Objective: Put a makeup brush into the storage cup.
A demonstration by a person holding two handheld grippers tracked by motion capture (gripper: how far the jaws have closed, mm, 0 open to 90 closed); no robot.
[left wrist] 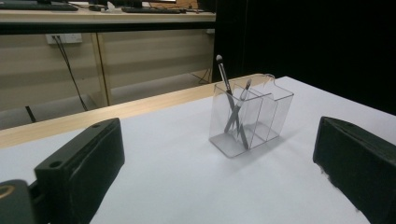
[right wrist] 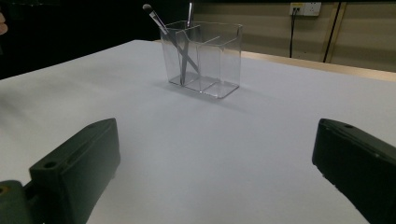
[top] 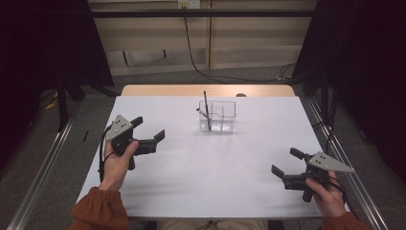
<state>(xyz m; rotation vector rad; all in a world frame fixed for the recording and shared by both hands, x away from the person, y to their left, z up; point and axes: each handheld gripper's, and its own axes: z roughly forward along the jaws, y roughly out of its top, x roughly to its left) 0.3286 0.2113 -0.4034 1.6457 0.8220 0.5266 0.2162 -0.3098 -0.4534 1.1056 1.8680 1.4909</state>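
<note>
A clear plastic organiser [top: 218,116] [left wrist: 254,116] [right wrist: 205,58] with several compartments stands upright on the white table top [top: 210,163], towards the back centre. Two thin brushes [top: 206,109] [left wrist: 232,100] [right wrist: 175,42] lean crossed in its left compartment. My left gripper [top: 149,128] [left wrist: 219,182] is held at the table's left side, open and holding nothing, aimed at the organiser. At the front right my right gripper [top: 287,162] [right wrist: 215,177] is open too, with nothing between its jaws, well short of the organiser.
The table's wooden back edge [top: 206,90] runs behind the organiser. Metal rails [top: 43,167] flank the table on the floor. A cable [top: 196,62] hangs down the rear wall. Dark curtains [top: 359,62] stand at both sides.
</note>
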